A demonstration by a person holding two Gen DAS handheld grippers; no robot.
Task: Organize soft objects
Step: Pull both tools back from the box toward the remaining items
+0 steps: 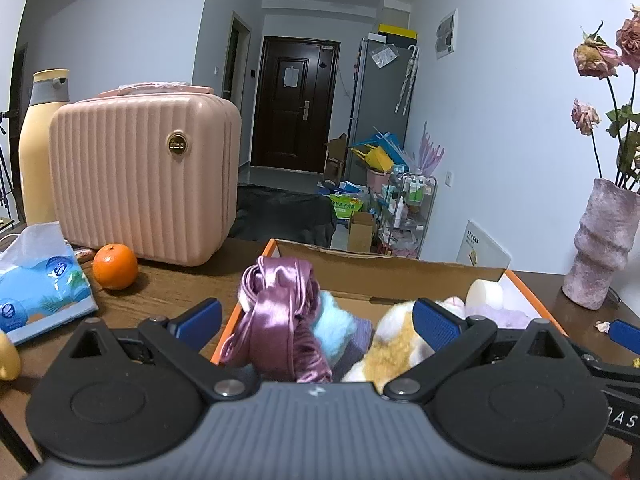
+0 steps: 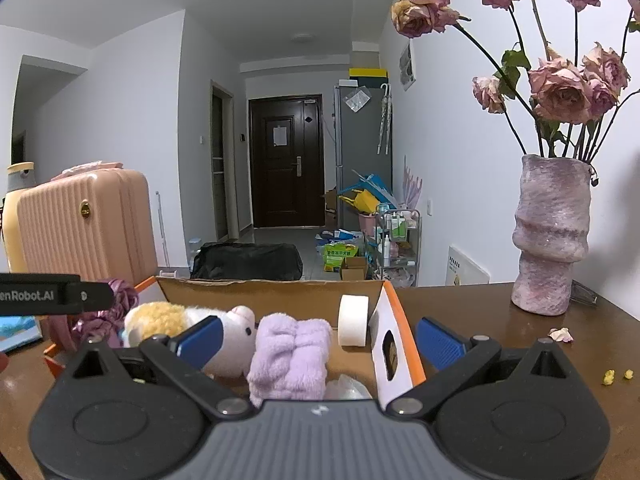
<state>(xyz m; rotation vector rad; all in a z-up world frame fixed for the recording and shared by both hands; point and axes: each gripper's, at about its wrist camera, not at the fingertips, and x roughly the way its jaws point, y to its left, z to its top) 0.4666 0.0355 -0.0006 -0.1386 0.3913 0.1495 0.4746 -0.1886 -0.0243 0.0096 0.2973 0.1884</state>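
One box [image 1: 384, 276] is sitting mid-frame, holding one satin cloth [image 1: 276, 312], one blue fluff [image 1: 334, 320], one plush toy [image 2: 224, 332], one lilac towel [image 2: 292, 352] and one white roll [image 2: 354, 320]. One orange [image 1: 115, 266], one suitcase [image 1: 144, 176], one bottle [image 1: 38, 152] and one tissue pack [image 1: 40, 280] are sitting at left; one vase [image 2: 552, 236] is standing at right.

I see the cardboard box [image 1: 384, 270] holding a crumpled purple satin cloth [image 1: 276, 316] at its left edge, a plush toy [image 2: 192, 320] mid-box, and a folded lilac towel [image 2: 290, 356] near its right wall.
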